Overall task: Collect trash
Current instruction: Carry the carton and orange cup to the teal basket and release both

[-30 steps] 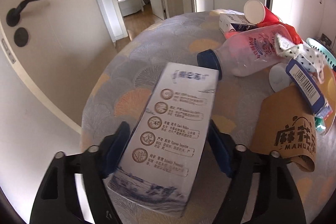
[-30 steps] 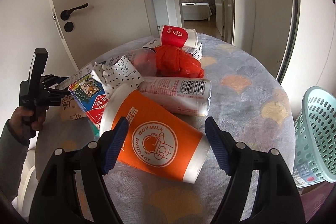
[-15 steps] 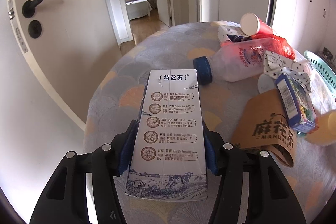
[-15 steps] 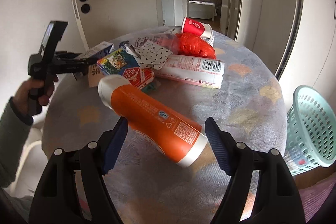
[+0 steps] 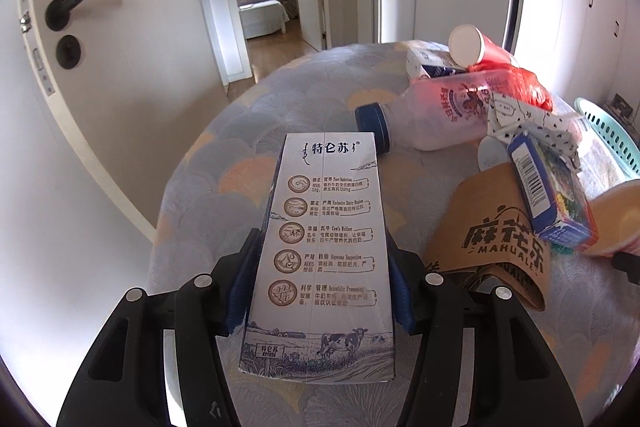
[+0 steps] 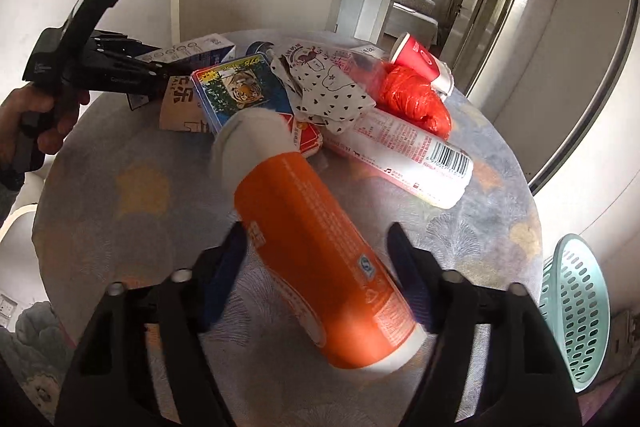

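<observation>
- Since the earlier frames, the left hand-held gripper point(image 5: 320, 267) has closed from spread fingers onto the milk carton point(image 5: 324, 251); the orange cup point(image 6: 316, 263) now sits higher between the right fingers.
- Left wrist view: both pads press the carton's sides, carton pointing forward over the counter point(image 5: 240, 131). A blue-capped bottle point(image 5: 432, 115), brown paper sleeve point(image 5: 488, 231) and red cup point(image 5: 476, 47) lie to the right.
- Right wrist view: the right hand-held gripper point(image 6: 316, 251) brackets the cup; left pad touching, right-pad contact cannot be determined. A green basket point(image 6: 576, 311) stands beside the counter.
</observation>
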